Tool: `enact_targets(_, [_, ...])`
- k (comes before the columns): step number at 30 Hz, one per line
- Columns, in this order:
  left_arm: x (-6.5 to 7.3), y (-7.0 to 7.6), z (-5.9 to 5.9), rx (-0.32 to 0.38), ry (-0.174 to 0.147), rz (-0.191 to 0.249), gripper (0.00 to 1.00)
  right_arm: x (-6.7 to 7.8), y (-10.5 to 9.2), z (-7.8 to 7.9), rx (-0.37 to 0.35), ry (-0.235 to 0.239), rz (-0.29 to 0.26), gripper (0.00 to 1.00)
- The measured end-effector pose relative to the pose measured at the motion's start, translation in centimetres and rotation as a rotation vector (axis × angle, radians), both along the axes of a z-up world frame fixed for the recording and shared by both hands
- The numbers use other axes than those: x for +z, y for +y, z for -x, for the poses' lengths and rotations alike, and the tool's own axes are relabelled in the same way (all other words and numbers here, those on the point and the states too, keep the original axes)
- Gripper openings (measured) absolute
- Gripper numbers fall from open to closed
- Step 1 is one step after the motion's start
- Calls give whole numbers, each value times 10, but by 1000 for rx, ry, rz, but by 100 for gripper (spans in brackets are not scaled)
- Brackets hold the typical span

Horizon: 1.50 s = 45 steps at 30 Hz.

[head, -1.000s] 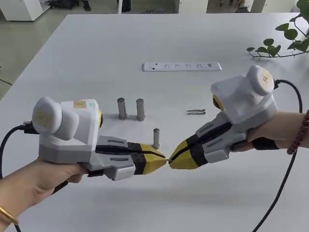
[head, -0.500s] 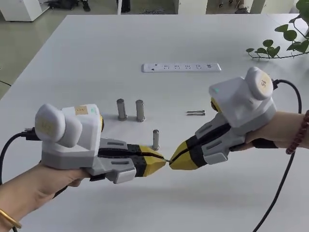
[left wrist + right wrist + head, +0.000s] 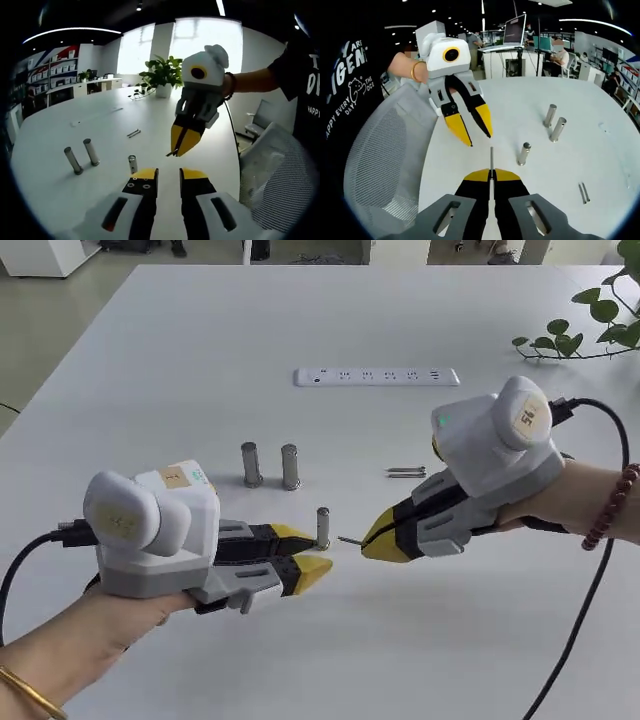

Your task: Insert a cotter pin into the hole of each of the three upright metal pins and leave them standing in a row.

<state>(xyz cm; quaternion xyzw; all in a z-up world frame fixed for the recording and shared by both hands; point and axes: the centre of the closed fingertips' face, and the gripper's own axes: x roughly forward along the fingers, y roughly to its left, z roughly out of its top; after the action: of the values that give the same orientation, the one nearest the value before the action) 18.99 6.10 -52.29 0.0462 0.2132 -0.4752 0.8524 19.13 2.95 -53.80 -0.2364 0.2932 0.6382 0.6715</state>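
Three upright metal pins stand on the white table: two side by side and a single pin nearer me. My right gripper is shut on a thin cotter pin, whose tip points left, just right of the single pin and apart from it. The right gripper view shows the cotter pin sticking out from the shut jaws, with the single pin to its right. My left gripper is open and holds nothing, just left of that pin. Two spare cotter pins lie on the table.
A white power strip lies across the table farther back. Plant branches hang over the table's far right corner. A grey mesh chair stands at the table's edge. A black cable trails from the right gripper.
The two grippers' tips were together on the cotter pin. Now the left gripper has opened and drawn back left, and the right gripper alone holds the cotter pin, slightly higher.
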Motion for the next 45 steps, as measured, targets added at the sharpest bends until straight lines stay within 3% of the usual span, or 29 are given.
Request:
enact_targets(3, [-2,1,-5,25,-22,-13,19,-6,-1,-6,-5,-25,35,0])
enact_targets(4, [-5,3,-11,46,-49,-38,20,-13,-3,-12,-13,-29,57,0])
enact_targets(7, [-10,5,-21,87,-72,-55,23,-20,-6,-20,-21,-60,109,0])
enact_targets(11, [-18,8,-32,126,-83,-83,24,-24,-7,-26,-12,-88,139,0])
enact_targets(15, [-28,7,-39,161,-71,-95,24,-28,-7,-33,13,-129,182,0])
enact_targets(19, [-38,6,-48,191,-68,-122,23,-28,-6,-38,9,-128,184,0])
enact_targets(27, [-46,0,-60,231,-49,-118,21,-28,-3,-48,-1,-136,184,0])
enact_targets(35, [-53,-1,-67,265,-17,-105,16,-30,0,-53,3,-130,180,0])
enact_targets(45, [-55,-2,-68,260,-9,-102,9,-29,6,-58,5,-126,159,0])
